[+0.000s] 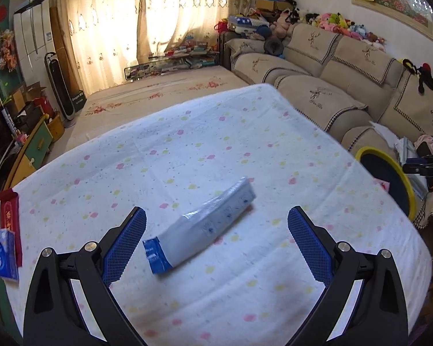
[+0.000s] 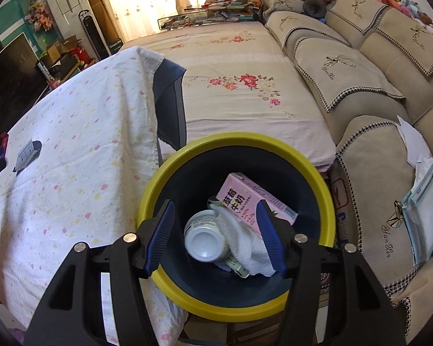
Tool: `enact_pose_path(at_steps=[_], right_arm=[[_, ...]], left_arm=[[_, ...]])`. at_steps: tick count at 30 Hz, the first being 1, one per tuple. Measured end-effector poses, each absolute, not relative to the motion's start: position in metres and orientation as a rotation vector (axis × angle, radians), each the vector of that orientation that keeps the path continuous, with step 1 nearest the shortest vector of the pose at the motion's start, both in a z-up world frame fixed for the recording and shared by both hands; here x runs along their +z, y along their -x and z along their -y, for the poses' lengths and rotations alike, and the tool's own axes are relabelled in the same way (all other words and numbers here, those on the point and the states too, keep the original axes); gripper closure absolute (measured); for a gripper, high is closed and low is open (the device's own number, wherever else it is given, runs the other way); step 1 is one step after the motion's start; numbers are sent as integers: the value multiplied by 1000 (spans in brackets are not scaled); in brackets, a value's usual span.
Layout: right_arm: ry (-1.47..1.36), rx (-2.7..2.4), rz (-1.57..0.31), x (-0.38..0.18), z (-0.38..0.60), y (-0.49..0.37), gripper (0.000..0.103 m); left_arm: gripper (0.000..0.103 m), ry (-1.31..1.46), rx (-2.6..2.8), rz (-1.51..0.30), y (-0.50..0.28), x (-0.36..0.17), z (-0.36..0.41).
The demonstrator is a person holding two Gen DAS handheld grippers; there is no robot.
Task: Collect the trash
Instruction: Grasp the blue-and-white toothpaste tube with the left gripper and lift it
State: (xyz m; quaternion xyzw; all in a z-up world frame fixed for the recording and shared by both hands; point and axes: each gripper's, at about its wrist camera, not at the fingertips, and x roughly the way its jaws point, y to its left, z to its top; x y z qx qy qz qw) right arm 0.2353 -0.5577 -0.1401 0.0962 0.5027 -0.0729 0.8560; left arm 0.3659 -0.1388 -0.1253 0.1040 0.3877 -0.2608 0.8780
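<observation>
Across the table we see a white cloth with small pink and yellow flowers (image 1: 187, 144), the largest surface in both views. At its right edge, toward three o'clock in the left wrist view, stands a dark bin with a yellow round rim (image 2: 326, 190). Inside it lie a pink rectangular milk carton (image 2: 245, 199), a crumpled white paper towel (image 2: 245, 242) and a white plastic cup on its side (image 2: 205, 239).

Our right gripper (image 2: 215, 230) hangs over the bin's mouth, its blue pads spread and empty, the trash below them.

Our left gripper (image 1: 216, 242) is spread wide above the cloth. A white and blue plastic packet (image 1: 205, 225) lies flat between the fingers, slanting from seven o'clock to one o'clock, touching neither pad.
</observation>
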Motion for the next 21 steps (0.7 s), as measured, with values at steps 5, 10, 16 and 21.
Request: enact_pose_path(at_steps=[5,10,16,21], right_arm=[[-191,-143,-1075,-144,552,-240,47],[-190,-132,-1081,-147,550,-241,47],[-197,-115,-1083,-149,548,-241,47],[-205,-106,-1073,-147,548,-234,47]], left_arm=[[9,-223,-570,-885,-394,-151,141],[25,-260,-582,-929,-403,-166,150],[46,-312,-567,-951,-392,-170,159],[63,-330,-555,-966,-376,-167,167]])
